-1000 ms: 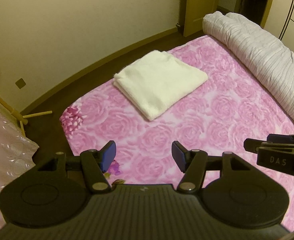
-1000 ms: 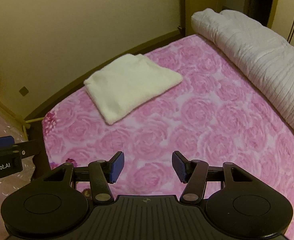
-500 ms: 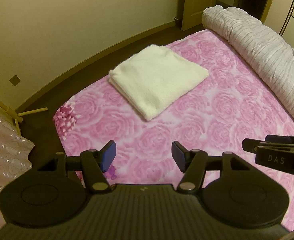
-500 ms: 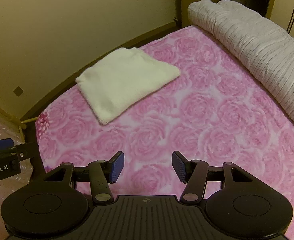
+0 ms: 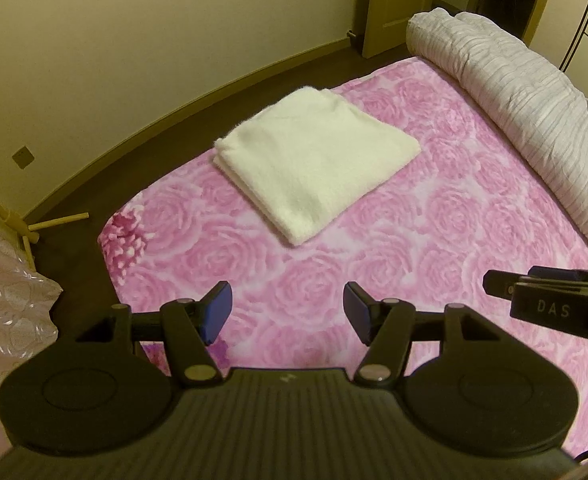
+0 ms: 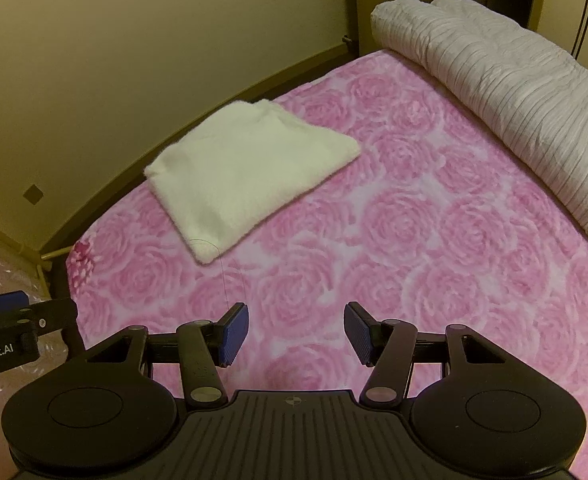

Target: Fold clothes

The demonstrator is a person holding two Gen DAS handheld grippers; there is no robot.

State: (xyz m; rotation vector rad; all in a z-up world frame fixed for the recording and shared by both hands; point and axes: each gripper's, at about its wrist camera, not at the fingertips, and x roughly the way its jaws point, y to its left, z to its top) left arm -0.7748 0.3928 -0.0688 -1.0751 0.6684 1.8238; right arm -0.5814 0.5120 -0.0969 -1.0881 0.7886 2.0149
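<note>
Hovering side by side over the near end of the bed, the left gripper (image 5: 286, 312) and the right gripper (image 6: 295, 332) both stand with their jaws moderately wide and nothing between the blue pads. The white garment (image 5: 313, 164) lies well ahead of them, on the far left part of the pink rose-print blanket (image 5: 433, 240), close to the mattress edge and apart from the rolled striped duvet (image 5: 533, 120) along the right side.

Judging from its neat rectangular outline and the stacked layers showing at its left edge, the garment looks already folded, so any further handling risks undoing it. A pinch that catches only the top layer would likely peel it open. Because the piece sits near the bed's far left edge, a push or drag in that direction could slide it off toward the dark floor (image 5: 74, 248). The blanket beneath is plush and loose-looking; pads coming down low could snag that as well and pull it up with the garment.

The garment appears thick, fluffy and soft, with fuzzy edges and rounded corners, and it would probably sag if lifted from one corner. A thin dark thread (image 6: 224, 272) trails from its near corner in the right wrist view. The duvet is ribbed and puffy, rolled into a long bolster shape.
</note>
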